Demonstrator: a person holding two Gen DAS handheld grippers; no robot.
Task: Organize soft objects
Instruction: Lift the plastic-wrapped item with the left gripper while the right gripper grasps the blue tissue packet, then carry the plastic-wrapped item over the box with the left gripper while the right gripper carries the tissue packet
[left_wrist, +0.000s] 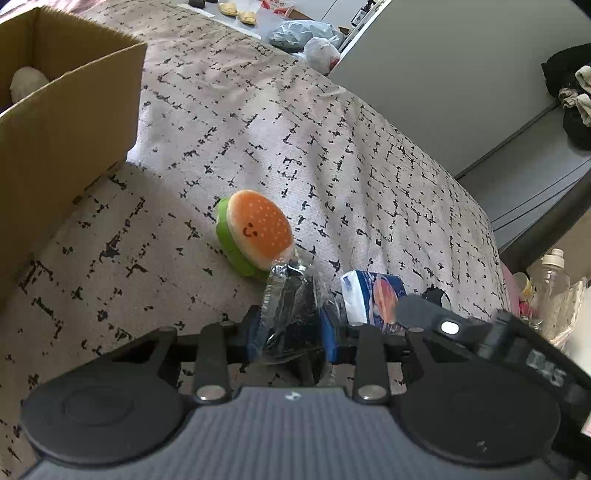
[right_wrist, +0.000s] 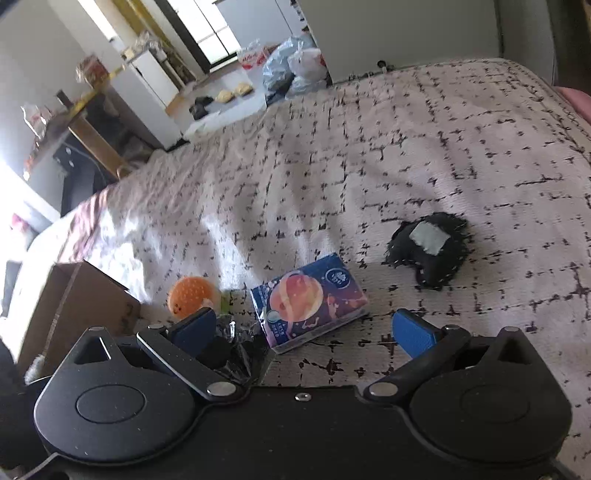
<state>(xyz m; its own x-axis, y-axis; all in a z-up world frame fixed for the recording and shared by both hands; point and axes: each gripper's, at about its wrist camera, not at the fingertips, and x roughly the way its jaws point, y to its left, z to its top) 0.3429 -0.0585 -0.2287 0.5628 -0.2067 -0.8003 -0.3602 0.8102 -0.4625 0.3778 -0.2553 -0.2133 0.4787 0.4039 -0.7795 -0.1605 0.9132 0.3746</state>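
- Closing on the clear-wrapped dark bundle (left_wrist: 291, 314), the left gripper (left_wrist: 291, 332) stands narrow, its blue pads (left_wrist: 253, 332) pressing the crinkled wrapper from both sides; the grip looks made, though how much of the soft content sits between the pads cannot be told
- Burger plush (left_wrist: 255, 232) lies just ahead of the left gripper, leaning on edge and touching the far end of the wrapper; lift straight up first — a forward drag would likely shove the plush along the bedspread (left_wrist: 332, 155)
- Cardboard box (left_wrist: 70, 122) stands ahead and to the left of the left gripper, open at the top, a pale soft item (left_wrist: 27, 83) already inside; it is the probable destination, so clear its near wall before releasing
- Right gripper (right_wrist: 301, 332) stands wide and empty; tissue pack (right_wrist: 310, 302) lies just ahead, between the lines of its fingers
- Black fuzzy pouch (right_wrist: 428, 251) lies farther ahead and to the right of the right gripper, well apart from the pack
- Risk: slick film may slip — keep the squeeze firm and the carry level
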